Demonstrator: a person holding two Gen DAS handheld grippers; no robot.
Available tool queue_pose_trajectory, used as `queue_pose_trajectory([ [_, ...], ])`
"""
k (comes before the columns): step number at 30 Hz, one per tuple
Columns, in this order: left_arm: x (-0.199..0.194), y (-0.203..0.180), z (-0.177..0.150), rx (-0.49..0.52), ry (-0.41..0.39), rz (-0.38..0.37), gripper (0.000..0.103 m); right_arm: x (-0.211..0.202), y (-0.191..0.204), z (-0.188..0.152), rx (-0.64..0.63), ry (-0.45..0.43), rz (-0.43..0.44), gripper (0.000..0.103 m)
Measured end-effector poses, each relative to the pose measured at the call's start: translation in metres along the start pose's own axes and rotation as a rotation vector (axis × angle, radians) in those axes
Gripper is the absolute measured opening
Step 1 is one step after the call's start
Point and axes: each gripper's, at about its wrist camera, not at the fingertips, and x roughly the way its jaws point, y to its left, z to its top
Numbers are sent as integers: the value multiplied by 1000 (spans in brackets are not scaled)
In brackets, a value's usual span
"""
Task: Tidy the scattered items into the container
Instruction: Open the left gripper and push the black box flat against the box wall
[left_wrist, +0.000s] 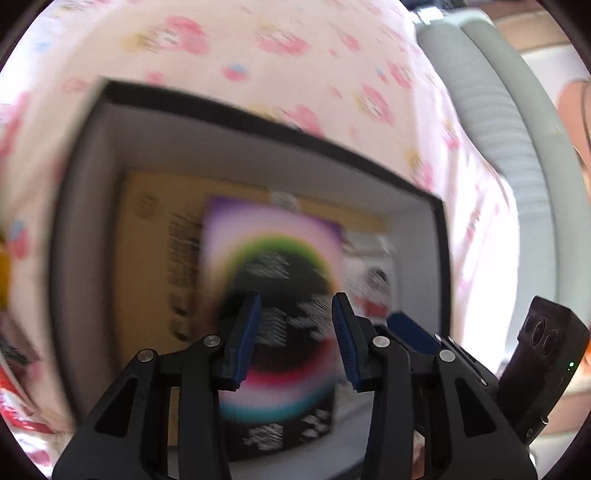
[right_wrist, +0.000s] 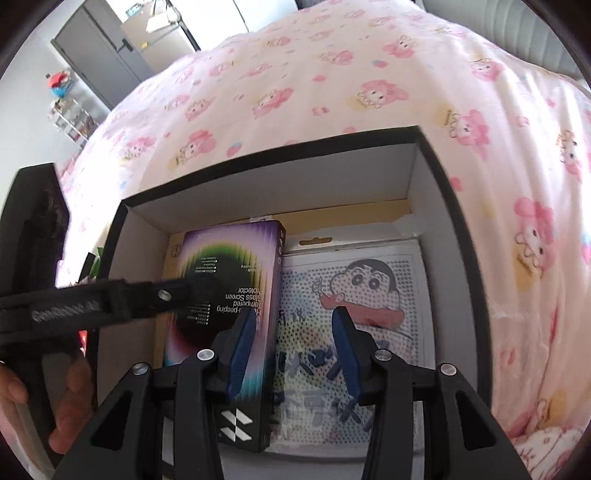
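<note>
An open container with a black rim (left_wrist: 258, 122) (right_wrist: 277, 151) and white inner walls sits on the bed. Inside, a screen-protector box with a rainbow ring (left_wrist: 273, 258) (right_wrist: 221, 266) lies on a flat yellow package (left_wrist: 155, 258). Beside it is a cartoon bead-board pack (right_wrist: 369, 280) (left_wrist: 373, 291). My left gripper (left_wrist: 295, 302) hangs open above the screen-protector box, nothing between its pads; the left wrist view is blurred. My right gripper (right_wrist: 293, 317) is open over the seam between the box and the pack. The left gripper's black body (right_wrist: 110, 302) reaches in from the left.
A pink cartoon-print bedsheet (right_wrist: 332, 74) (left_wrist: 258, 55) surrounds the container. Grey ribbed padding (left_wrist: 491, 129) runs along the right. A person's hand (right_wrist: 70, 406) grips the left tool. A grey door (right_wrist: 99, 48) and a wire shelf (right_wrist: 70, 114) stand far back left.
</note>
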Motion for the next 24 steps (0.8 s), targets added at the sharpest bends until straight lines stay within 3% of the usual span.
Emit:
queue_pose_trajectory([
  [2,-6,3,2,-2,-36,42,40,10,6,3,-24,47,2,40],
  [8,-13,3,2,12,-57,27,41,32,27,-5,-85,138,51,40],
  [13,-15,9,-3,-14,-56,19,41,27,31,-12,-65,127,112,40],
  [17,-14,10,-3,-21,-57,31,41,24,24,-12,-46,113,62,40],
  [24,-3,4,-2,-22,-60,28,41,31,48,-17,-119,173,164,40],
])
